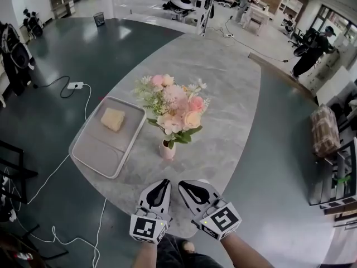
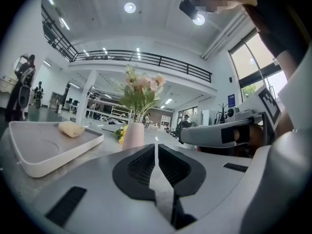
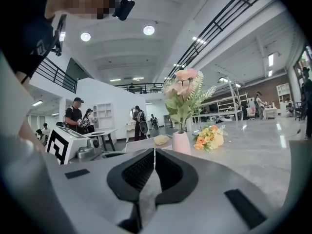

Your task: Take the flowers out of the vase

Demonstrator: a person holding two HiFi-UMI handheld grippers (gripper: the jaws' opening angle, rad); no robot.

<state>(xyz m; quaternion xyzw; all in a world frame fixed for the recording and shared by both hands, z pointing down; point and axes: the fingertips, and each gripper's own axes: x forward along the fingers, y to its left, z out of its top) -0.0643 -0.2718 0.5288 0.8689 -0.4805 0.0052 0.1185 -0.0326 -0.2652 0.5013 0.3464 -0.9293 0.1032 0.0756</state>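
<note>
A small pink vase (image 1: pixel 167 149) stands upright on the grey table (image 1: pixel 234 94), holding a bunch of pink and cream flowers (image 1: pixel 174 106) with green leaves. Both grippers hover over the table's near edge, just short of the vase. My left gripper (image 1: pixel 165 183) is shut with nothing in it, and so is my right gripper (image 1: pixel 182 185) beside it. The left gripper view shows the vase (image 2: pixel 132 135) and flowers (image 2: pixel 141 87) straight past the closed tips (image 2: pixel 156 146). In the right gripper view the vase (image 3: pixel 181 142) stands just right of the closed tips (image 3: pixel 154 151).
A grey tray (image 1: pixel 95 152) left of the vase holds a yellow sponge-like block (image 1: pixel 112 119). A loose yellow-orange posy (image 3: pixel 209 139) lies on the table beside the vase. White cables trail over the floor on the left. People stand farther off in the hall.
</note>
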